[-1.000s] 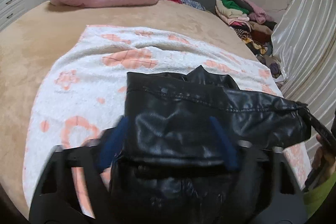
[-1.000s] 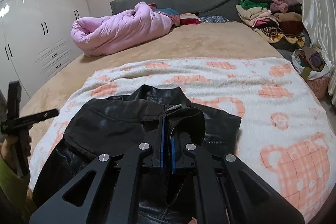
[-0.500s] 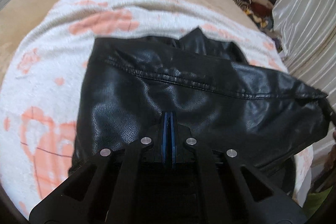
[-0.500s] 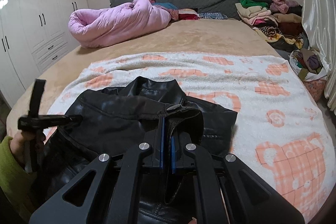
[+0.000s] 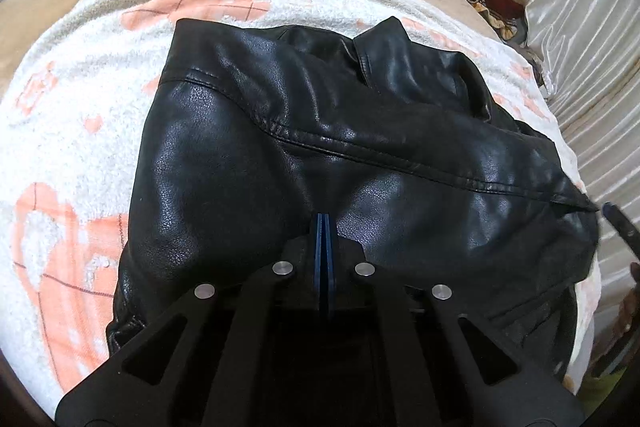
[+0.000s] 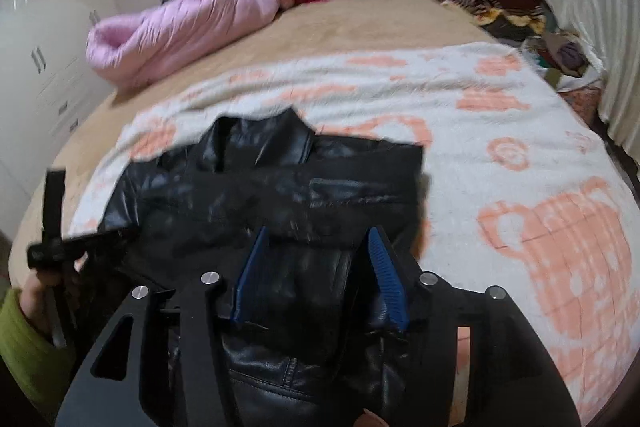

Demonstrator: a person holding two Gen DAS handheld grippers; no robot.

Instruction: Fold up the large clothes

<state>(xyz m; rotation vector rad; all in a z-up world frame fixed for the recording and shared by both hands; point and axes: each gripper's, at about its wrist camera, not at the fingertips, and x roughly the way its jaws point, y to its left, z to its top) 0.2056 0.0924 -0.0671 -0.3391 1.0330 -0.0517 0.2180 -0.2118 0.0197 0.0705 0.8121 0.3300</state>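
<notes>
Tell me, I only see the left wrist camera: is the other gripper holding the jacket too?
Observer: No. The right gripper is open. The jacket lies between its fingers, not clamped.
Operator: What's beside the bed, far left?
Observer: A white wardrobe with drawers.
Operator: What colour is the sleeve on the left arm?
Observer: Green. The sleeve shows behind the hand that holds the left gripper.
</notes>
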